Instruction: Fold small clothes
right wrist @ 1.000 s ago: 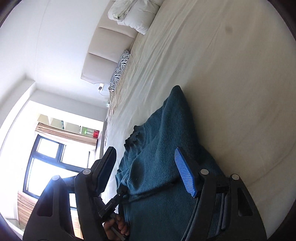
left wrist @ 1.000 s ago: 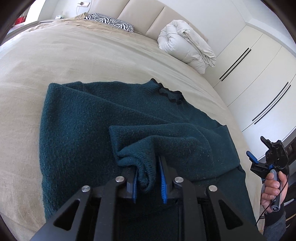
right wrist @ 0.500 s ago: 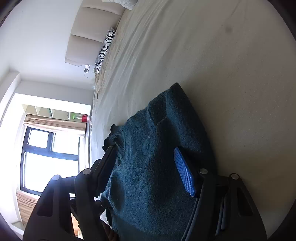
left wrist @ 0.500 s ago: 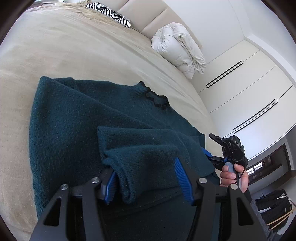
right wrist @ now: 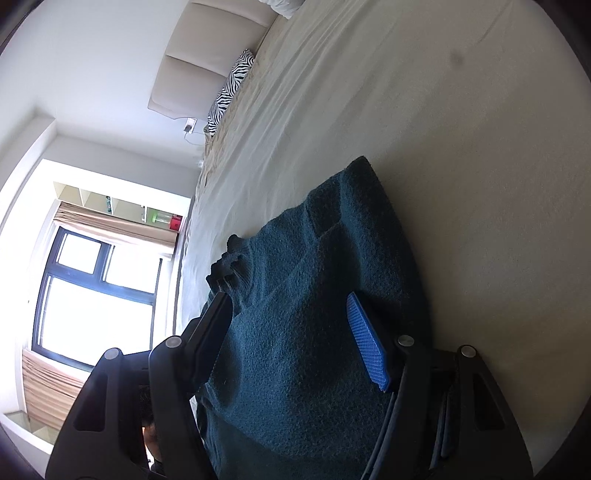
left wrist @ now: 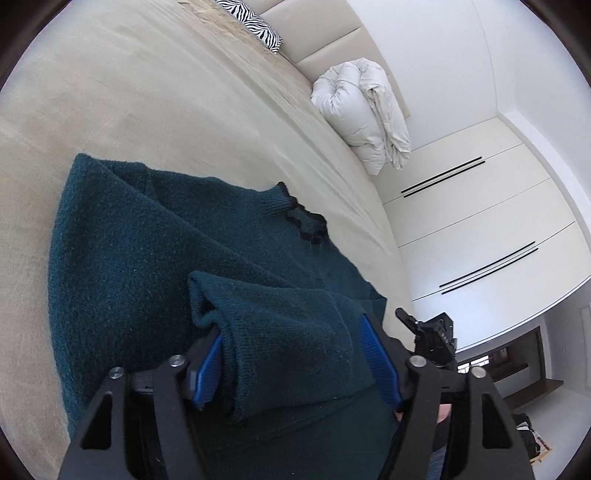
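My left tool (left wrist: 291, 360) stood released, its jaws just closing a little around a folded-over sleeve (left wrist: 280, 332) without pinching it. My right tool (right wrist: 291, 339) hung slack too, jaws apart over the dark green sweater (right wrist: 314, 295), which lay flat on the beige bed (left wrist: 166, 110), collar toward the headboard. A white duvet (left wrist: 365, 114) sat rolled near the zebra pillow (left wrist: 255, 26).

Beige bed (left wrist: 155, 96); padded headboard (left wrist: 332, 40) behind it, white wardrobe (left wrist: 491, 221) beside it, daylit window (right wrist: 92, 295) across from wardrobe.
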`<state>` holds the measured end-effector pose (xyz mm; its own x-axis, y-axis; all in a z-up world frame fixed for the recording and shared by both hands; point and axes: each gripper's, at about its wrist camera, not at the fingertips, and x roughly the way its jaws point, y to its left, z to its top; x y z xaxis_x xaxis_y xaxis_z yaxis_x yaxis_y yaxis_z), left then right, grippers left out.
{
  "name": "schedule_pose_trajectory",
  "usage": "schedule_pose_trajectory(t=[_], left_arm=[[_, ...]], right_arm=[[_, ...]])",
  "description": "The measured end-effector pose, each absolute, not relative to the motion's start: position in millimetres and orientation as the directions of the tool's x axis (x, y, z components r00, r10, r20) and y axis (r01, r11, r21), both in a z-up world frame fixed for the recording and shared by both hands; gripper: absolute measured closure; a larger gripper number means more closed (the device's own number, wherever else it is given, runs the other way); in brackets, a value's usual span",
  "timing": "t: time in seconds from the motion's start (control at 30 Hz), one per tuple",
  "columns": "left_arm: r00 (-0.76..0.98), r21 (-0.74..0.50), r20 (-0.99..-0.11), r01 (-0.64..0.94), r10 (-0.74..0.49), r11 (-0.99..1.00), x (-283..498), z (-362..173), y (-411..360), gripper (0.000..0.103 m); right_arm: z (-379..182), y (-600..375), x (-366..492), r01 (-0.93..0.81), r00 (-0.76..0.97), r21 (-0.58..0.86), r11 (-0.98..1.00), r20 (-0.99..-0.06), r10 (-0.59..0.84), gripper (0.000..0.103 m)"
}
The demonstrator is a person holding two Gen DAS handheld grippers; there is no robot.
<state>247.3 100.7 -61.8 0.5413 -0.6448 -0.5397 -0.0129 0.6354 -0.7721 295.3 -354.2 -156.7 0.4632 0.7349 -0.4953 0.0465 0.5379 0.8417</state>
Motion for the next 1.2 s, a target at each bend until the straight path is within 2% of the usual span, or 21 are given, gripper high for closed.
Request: schedule_pose_trajectory(t=[0.07, 0.13, 0.23, 0.3, 0.33, 0.37, 0.43, 0.5, 0.6, 0.63, 0.67, 0.73, 0.8, 0.83, 0.93, 1.0, 1.1, 1.2], left_arm=[[0.519, -0.729, -0.612, -0.078, -0.597, 0.679, 252.4, -70.3, 101.8, 0.085], [0.547, -0.668, -0.644, -0.062, -0.535, 0.741, 246.9, -58.7, 98.6, 0.090], [0.636, -0.471, -0.665, 0.050, -0.392, 0.880, 230.4, -24.1, 74.4, 0.091], [0.622, -0.384, -0.713, 0.040, -0.323, 0.923, 232.7, -31.7, 68.2, 0.087], [0.589, -0.390, -0.741, 0.014, -0.323, 0.921, 238.5, -45.3, 72.2, 0.083], [0.552, -0.427, -0.758, -0.015, -0.349, 0.904, 243.3, -61.1, 79.5, 0.082], [0.577, -0.517, -0.707, -0.026, -0.409, 0.856, 239.8, -69.8, 94.7, 0.082], [0.570, -0.527, -0.710, -0.039, -0.414, 0.849, 238.0, -67.2, 97.9, 0.081], [0.589, -0.500, -0.720, -0.073, -0.367, 0.863, 227.1, -52.4, 103.3, 0.065], [0.612, -0.473, -0.722, -0.097, -0.322, 0.876, 221.3, -44.7, 106.7, 0.053], [0.634, -0.439, -0.726, -0.129, -0.266, 0.889, 215.2, -36.0, 108.9, 0.048], [0.678, -0.399, -0.707, -0.150, -0.200, 0.904, 205.0, -15.6, 108.5, 0.048], [0.709, -0.416, -0.664, -0.084, -0.238, 0.906, 203.0, -1.1, 94.2, 0.046], [0.705, -0.411, -0.658, -0.042, -0.265, 0.911, 207.4, 1.6, 81.7, 0.042], [0.653, -0.394, -0.690, 0.024, -0.312, 0.919, 228.7, -15.3, 48.3, 0.041], [0.572, -0.384, -0.752, 0.022, -0.327, 0.923, 244.8, -43.9, 34.0, 0.042], [0.613, -0.294, -0.736, 0.092, -0.287, 0.951, 238.2, -55.0, 22.9, 0.042], [0.611, -0.287, -0.734, 0.116, -0.296, 0.951, 237.4, -54.7, 20.5, 0.040]], right_arm=[[-156.7, -352.1, 296.1, 0.048, 0.465, 0.839, 0.542, -0.499, 0.731, 0.040], [-156.0, -348.1, 297.1, 0.048, 0.465, 0.833, 0.551, -0.507, 0.726, 0.041], [-157.2, -345.8, 297.7, 0.043, 0.463, 0.831, 0.555, -0.509, 0.726, 0.042], [-159.2, -346.5, 298.0, 0.046, 0.464, 0.838, 0.543, -0.499, 0.731, 0.042], [-160.2, -347.4, 298.0, 0.050, 0.466, 0.843, 0.536, -0.494, 0.734, 0.042], [-160.9, -349.6, 297.5, 0.052, 0.468, 0.845, 0.531, -0.491, 0.735, 0.042], [-161.4, -349.5, 296.9, 0.048, 0.467, 0.846, 0.531, -0.489, 0.736, 0.043], [-162.7, -349.8, 297.4, 0.041, 0.463, 0.846, 0.531, -0.487, 0.741, 0.043], [-167.3, -355.6, 297.8, 0.051, 0.459, 0.870, 0.491, -0.457, 0.762, 0.043], [-168.3, -357.2, 297.5, 0.055, 0.462, 0.877, 0.477, -0.446, 0.767, 0.043], [-168.1, -358.5, 296.6, 0.056, 0.463, 0.880, 0.471, -0.441, 0.769, 0.043], [-165.7, -357.6, 294.4, 0.055, 0.462, 0.874, 0.484, -0.452, 0.763, 0.043], [-162.6, -356.2, 289.8, 0.053, 0.466, 0.865, 0.499, -0.463, 0.754, 0.043], [-161.6, -356.1, 287.0, 0.052, 0.468, 0.865, 0.499, -0.463, 0.753, 0.043], [-161.7, -357.7, 275.5, 0.061, 0.471, 0.880, 0.470, -0.441, 0.764, 0.043], [-161.1, -362.2, 265.2, 0.064, 0.465, 0.886, 0.460, -0.434, 0.772, 0.043], [-163.2, -371.1, 244.4, 0.054, 0.448, 0.900, 0.433, -0.410, 0.794, 0.042], [-158.5, -383.6, 222.9, 0.048, 0.440, 0.900, 0.432, -0.408, 0.800, 0.041]])
